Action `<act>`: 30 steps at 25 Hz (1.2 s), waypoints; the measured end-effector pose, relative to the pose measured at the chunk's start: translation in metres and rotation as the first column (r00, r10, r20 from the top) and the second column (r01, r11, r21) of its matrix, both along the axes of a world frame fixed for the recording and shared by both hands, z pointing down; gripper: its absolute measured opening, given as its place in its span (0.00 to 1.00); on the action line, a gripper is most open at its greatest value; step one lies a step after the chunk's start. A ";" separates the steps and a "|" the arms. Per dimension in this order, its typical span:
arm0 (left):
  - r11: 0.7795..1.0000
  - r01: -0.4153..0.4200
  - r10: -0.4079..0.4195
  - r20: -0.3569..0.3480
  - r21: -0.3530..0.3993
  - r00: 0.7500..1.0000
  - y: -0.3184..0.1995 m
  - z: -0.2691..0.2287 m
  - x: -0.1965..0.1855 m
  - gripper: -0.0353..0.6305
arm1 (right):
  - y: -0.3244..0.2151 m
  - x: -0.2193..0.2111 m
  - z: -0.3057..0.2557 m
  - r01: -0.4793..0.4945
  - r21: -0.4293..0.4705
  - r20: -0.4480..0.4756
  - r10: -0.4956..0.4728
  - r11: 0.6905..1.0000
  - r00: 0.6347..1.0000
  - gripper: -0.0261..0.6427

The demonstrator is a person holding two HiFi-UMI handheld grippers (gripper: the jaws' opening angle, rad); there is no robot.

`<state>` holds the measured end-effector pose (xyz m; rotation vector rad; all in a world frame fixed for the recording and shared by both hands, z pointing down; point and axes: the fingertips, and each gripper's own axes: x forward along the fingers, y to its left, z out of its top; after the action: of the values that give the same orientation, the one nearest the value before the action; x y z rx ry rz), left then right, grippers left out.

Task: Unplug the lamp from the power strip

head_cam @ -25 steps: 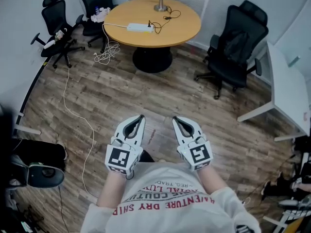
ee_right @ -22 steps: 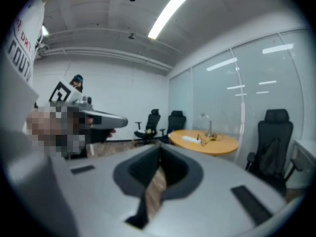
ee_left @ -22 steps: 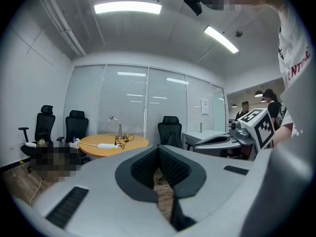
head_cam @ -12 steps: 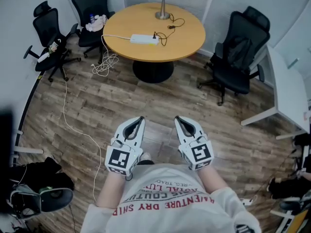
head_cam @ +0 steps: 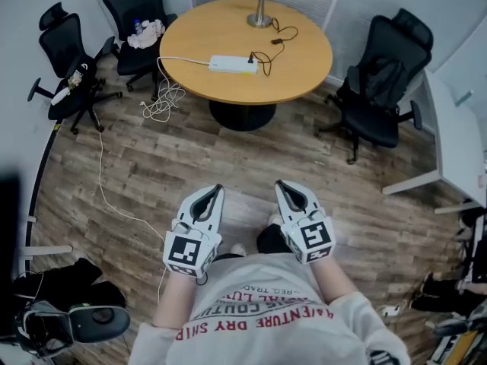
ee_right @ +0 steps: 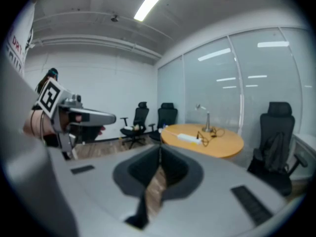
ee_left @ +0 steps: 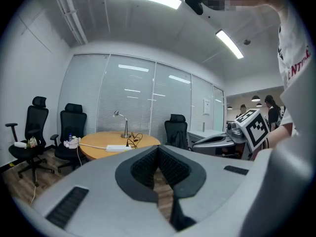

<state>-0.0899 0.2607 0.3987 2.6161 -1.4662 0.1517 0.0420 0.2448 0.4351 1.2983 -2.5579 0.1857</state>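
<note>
White plastic power strip (head_cam: pixel 233 65): slim rectangular bar, lying flat on the table, long axis running left to right across my line of approach.

Black plug (head_cam: pixel 251 58): seated at the strip's right end; its thin dark cord loops back to the lamp.

Lamp (head_cam: pixel 259 17): silvery metal stalk on a round base, upright, near the table's far edge.

Table (head_cam: pixel 205 33): round, smooth tan wood top on a dark pedestal.

Position relative to me: all of the above lies straight ahead and well apart from both my grippers. The plug sits roughly between their two lines, so I judge neither hand clearly nearer.

Left gripper (head_cam: pixel 215 191): grey shell, black ribbed pads, jaws together on nothing.

Right gripper (head_cam: pixel 283 185): same build, jaws likewise closed and empty.

White cable (head_cam: pixel 162 97): runs from the strip's left end and drops to a loose coil on the floor.

Floor (head_cam: pixel 152 166): brown wood-grain planks.

Black office chairs (head_cam: pixel 380 90): mesh-backed, on castors, ringed about the table.
</note>
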 end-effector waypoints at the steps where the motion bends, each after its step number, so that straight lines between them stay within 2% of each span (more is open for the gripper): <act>1: 1.000 0.006 -0.006 -0.002 -0.004 1.000 -0.009 0.002 -0.001 0.09 | -0.009 -0.002 0.005 0.015 -0.008 -0.004 -0.015 1.000 1.000 0.08; 7: 0.996 0.087 -0.087 0.003 -0.004 0.996 -0.069 0.010 -0.003 0.09 | -0.080 -0.007 0.019 0.106 -0.020 -0.005 -0.107 0.994 0.994 0.08; 14: 0.981 0.193 -0.193 0.016 0.001 0.981 -0.173 0.007 0.011 0.09 | -0.196 0.006 0.021 0.225 -0.030 -0.007 -0.225 0.974 0.974 0.08; 24: 0.972 0.235 -0.235 0.024 -0.007 0.972 -0.309 0.010 0.055 0.09 | -0.334 0.058 0.025 0.282 -0.060 -0.037 -0.284 0.958 0.958 0.08; 30: 0.976 0.212 -0.212 0.019 -0.039 0.977 -0.368 0.024 0.058 0.09 | -0.389 0.070 0.033 0.245 -0.072 -0.042 -0.248 0.967 0.968 0.08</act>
<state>-0.0316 -0.1069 0.4227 2.4112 -1.7149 0.1760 0.1116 -0.1440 0.4677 0.9375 -2.6164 0.1836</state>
